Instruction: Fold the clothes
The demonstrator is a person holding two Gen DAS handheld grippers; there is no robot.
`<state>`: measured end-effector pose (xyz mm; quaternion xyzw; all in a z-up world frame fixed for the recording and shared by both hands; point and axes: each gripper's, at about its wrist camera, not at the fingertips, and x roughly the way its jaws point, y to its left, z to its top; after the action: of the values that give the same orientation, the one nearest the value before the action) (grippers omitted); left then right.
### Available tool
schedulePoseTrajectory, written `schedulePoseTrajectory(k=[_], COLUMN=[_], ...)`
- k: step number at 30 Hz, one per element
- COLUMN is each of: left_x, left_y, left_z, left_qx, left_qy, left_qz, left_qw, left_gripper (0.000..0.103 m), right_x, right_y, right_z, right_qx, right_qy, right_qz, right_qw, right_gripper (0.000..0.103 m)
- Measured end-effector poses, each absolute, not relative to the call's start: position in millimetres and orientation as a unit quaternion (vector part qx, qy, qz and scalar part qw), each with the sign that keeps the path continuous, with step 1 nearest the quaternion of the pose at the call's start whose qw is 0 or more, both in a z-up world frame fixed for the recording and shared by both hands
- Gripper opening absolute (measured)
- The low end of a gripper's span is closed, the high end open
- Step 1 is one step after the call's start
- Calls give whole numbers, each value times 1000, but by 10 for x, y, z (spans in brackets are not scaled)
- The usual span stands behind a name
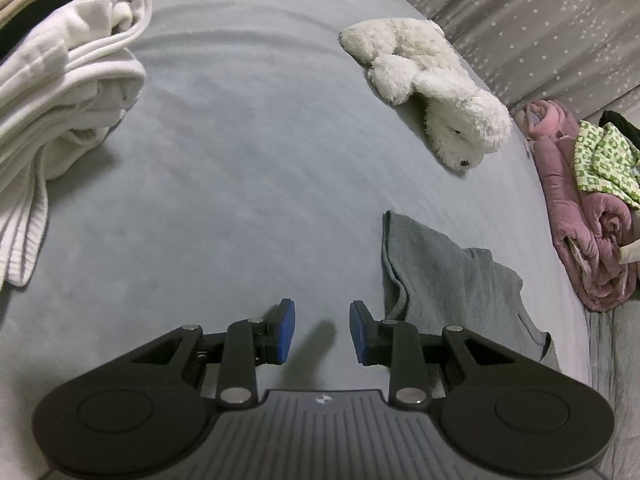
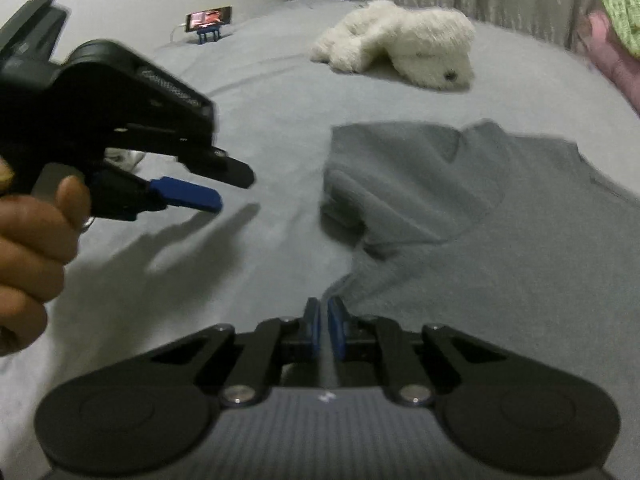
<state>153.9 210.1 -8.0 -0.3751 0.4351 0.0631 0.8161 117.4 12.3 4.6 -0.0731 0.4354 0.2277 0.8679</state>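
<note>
A grey garment (image 2: pixel 480 220) lies partly folded on the grey bed sheet (image 2: pixel 260 92), with one flap turned over near its left side. Its near edge narrows to a point at my right gripper (image 2: pixel 324 318), whose blue pads stand almost together, shut on that edge. In the left wrist view the same grey garment (image 1: pixel 440 272) lies just right of my left gripper (image 1: pixel 322 316). That gripper is open over bare sheet (image 1: pixel 240 160) with nothing between its pads. From the right wrist view, the left gripper (image 2: pixel 232 190) hovers at the left, held by a hand (image 2: pixel 36 232).
A white plush toy (image 1: pixel 432 80) lies at the far right of the bed. Piled white clothes (image 1: pixel 68 80) sit at the left. A pink blanket (image 1: pixel 580 240) with a green patterned cloth (image 1: pixel 604 160) is at the right edge. A phone on a stand (image 2: pixel 208 20) is far back.
</note>
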Motion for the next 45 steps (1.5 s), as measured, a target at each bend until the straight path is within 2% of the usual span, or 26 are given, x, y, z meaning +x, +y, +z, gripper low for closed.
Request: schedulePoseTrajectory(k=[5,9,11,12,14,19,29,36,38,41,45], left_x=[1531,1530,1525,1523,1519,1507,1487,1490,1485,1473,1458], left_y=[2118,2116,2117,2118,2121,2128,2122,2087,2085,2094,2143], left_z=[-68,-75,-79,-77,-73,-64,-45,-34,-33,-27,-21], left_qx=[-378,-376,-377,-377,-379,-382,-393,-396,-398,-401,-407], left_qy=[432,434,435,434,434,432,430,432,432,431,427], left_qz=[63,65,64,64,62,59,51,46,46,45,48], left_qw=[817,816,815,815,815,815,811,809,808,807,806], left_gripper=[28,28,28,28,28,28,28,28,28,28,28], right_x=[1232,1191,1188,1191,1185,937,80,-466,-648,-792,-627], right_y=[82,106,42,-6,-105,-368,-1188,-1278,-1104,-774,-526], right_z=[2,-59,2,49,152,420,423,379,318,155,27], right_qx=[-27,-31,-8,10,45,64,125,63,-29,-140,-113], right_qy=[443,437,445,451,460,486,598,571,496,401,392], right_qz=[219,216,221,225,234,231,217,174,152,153,167], right_qw=[869,873,868,864,855,840,761,800,854,892,898], right_gripper=[7,8,14,26,37,37,42,49,47,29,18])
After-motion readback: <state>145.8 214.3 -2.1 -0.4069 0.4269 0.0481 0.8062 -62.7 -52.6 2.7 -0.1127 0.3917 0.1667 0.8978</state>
